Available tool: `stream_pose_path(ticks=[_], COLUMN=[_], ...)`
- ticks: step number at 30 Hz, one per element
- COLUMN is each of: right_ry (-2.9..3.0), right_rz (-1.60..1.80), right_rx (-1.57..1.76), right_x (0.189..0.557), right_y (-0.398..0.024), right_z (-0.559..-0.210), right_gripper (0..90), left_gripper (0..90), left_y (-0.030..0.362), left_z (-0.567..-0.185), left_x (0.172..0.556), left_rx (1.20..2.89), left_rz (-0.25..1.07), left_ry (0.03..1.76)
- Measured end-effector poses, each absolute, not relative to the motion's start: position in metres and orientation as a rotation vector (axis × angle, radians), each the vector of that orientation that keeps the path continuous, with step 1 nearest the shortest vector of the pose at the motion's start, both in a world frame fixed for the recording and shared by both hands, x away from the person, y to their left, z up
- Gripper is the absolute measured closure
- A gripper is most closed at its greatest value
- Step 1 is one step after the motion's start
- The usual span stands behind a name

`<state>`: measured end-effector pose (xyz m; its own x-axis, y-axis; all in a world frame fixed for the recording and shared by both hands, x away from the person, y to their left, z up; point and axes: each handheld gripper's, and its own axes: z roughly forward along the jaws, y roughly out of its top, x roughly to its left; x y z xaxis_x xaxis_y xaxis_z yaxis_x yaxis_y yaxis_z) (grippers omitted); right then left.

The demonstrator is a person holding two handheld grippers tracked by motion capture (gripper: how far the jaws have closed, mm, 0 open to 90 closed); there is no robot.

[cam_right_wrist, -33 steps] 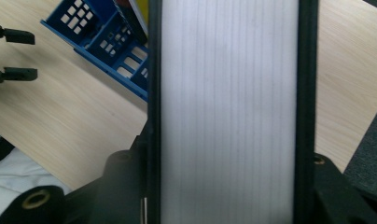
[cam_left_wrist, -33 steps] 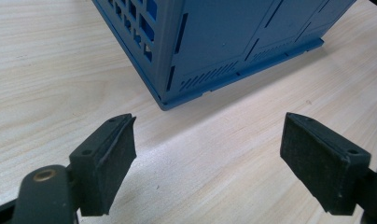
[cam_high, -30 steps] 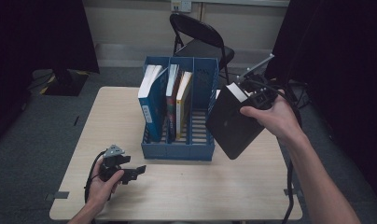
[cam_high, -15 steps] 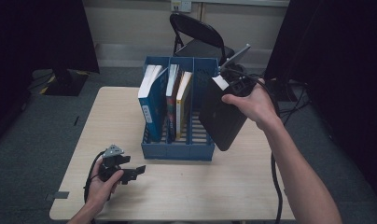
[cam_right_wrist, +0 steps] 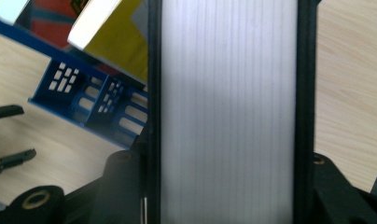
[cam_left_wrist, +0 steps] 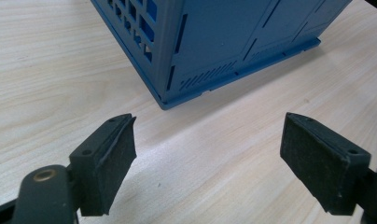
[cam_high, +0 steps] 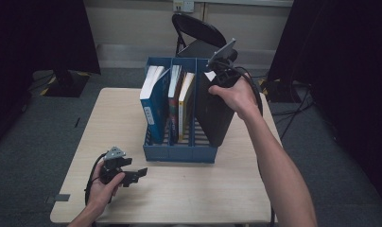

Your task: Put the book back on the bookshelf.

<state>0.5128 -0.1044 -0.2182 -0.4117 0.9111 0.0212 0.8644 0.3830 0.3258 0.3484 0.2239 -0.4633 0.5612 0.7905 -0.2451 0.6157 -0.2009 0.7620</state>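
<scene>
Right tongs (cam_high: 216,78) gripped your black book (cam_high: 216,116) | long axis near-upright, over blue rack's (cam_high: 179,153) rightmost slot, frame centre | left tongs (cam_high: 132,176) released, lower left.

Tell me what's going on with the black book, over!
Right gripper shut on black book, over the blue rack's right slot. Left gripper open, resting on table. Slot looks free.

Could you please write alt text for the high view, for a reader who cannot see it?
The right gripper holds a black book upright over the right compartment of a blue rack on a table. Three books stand in its other compartments. The left gripper rests open near the front edge.
</scene>
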Motion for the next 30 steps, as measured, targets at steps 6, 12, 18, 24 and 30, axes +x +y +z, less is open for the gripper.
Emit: stream_pose_path(ticks=[6,12,18,24,30], right_ry=[2.445,2.387,2.351,2.319,2.273], right_rz=[0.389,0.36,0.34,0.324,0.352], right_rx=[1.654,1.731,1.796,1.811,1.82], right_x=[0.522,0.535,0.546,0.549,0.547], right_y=[-0.093,-0.087,-0.077,-0.072,-0.069], right_z=[-0.219,-0.22,-0.233,-0.249,-0.278], right_gripper=[53.9,53.9,53.8,53.8,53.8], left_gripper=[17.8,17.8,17.9,17.8,18.1], left_y=[0.225,0.226,0.226,0.227,0.227], left_z=[-0.463,-0.463,-0.464,-0.463,-0.463], left_x=[0.348,0.348,0.348,0.348,0.348], left_rx=[1.924,1.918,1.925,1.924,1.921], left_rz=[0.248,0.243,0.245,0.245,0.245], left_ry=[1.138,1.135,1.136,1.133,1.132])
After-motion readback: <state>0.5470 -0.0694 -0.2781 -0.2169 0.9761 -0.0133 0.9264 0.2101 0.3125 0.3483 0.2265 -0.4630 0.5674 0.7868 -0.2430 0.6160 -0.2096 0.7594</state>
